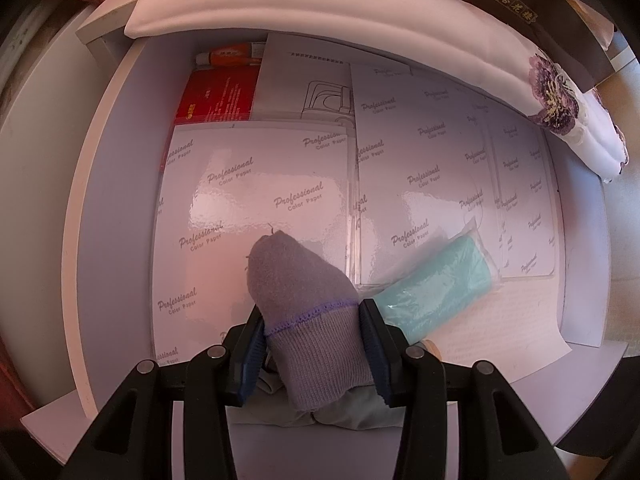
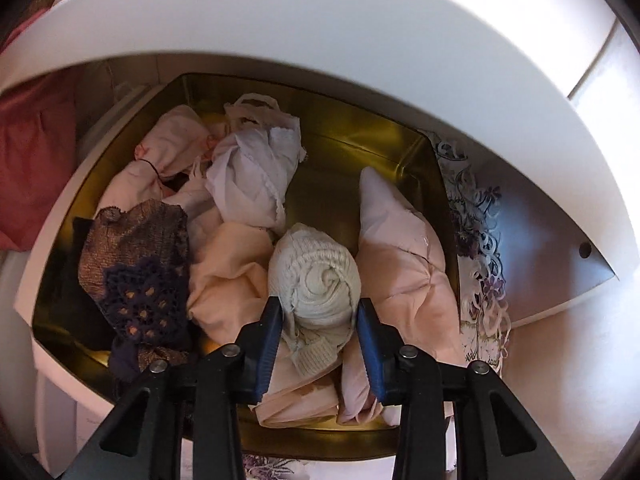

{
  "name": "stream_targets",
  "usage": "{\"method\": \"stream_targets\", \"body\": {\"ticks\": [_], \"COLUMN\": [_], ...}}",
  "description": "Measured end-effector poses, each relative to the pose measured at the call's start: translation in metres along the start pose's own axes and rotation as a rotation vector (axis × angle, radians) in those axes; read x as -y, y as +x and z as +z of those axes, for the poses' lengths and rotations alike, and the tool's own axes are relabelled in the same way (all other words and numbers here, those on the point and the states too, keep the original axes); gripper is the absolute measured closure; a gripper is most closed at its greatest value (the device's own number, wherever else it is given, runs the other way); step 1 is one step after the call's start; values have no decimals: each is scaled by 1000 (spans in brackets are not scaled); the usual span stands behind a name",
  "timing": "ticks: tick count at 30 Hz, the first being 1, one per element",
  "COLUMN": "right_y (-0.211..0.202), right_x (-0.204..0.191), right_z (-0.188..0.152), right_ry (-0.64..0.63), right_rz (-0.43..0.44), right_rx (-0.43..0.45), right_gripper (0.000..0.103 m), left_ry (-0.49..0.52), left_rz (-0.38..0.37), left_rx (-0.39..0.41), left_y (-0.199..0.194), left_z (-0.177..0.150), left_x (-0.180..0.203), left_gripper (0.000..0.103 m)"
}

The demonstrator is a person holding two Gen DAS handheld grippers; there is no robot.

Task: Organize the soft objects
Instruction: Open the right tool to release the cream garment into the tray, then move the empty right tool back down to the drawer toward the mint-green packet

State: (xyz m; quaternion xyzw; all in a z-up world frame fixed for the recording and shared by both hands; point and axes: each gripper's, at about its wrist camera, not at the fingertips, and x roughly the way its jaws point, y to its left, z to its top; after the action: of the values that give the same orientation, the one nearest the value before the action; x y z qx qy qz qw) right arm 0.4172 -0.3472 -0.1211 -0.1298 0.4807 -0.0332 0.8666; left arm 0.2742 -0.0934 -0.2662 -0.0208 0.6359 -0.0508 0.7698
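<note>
left gripper clamped on purple sock over paper packs | right gripper pressing cream sock roll in gold tin

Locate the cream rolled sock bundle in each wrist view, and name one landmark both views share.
Left wrist view: not in it; the left gripper holds a grey-purple sock over sheets of colour paper.
Right wrist view: cream sock bundle low at centre, between the right gripper fingers, inside the gold tin.
Shared landmark: the white cloth with purple flower embroidery, at the right in both.
</note>
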Motion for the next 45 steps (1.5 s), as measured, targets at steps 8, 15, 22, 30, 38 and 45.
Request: {"method": "stream_targets", "body": {"ticks": [8,15,22,30,38,45], "right_y": [-15,-27,-40,-64,-82,-61], "right_x": [14,28,31,30,28,27], "right_z": [-10,-22,-35,-66,-114,-159], "right_ry": [43,83,79,108,123,217], "right_rz": [64,76,79,97,82,77], "right_rx": [-8,-4,4,39,57,-49], "right_gripper": [57,45,44,36,30,29], "left_ry": [7,18,20,22,25,33], "left_rz": [3,7,8,6,10,16], "left_rx": [2,4,5,4,4,7], "left_y": [0,0,-1,0,-1,-2], "left_z": [0,0,-1,-1,-1,-2], "left_x": [0,2,2,1,3,5], "left_gripper": [58,58,58,58,58,58]}}
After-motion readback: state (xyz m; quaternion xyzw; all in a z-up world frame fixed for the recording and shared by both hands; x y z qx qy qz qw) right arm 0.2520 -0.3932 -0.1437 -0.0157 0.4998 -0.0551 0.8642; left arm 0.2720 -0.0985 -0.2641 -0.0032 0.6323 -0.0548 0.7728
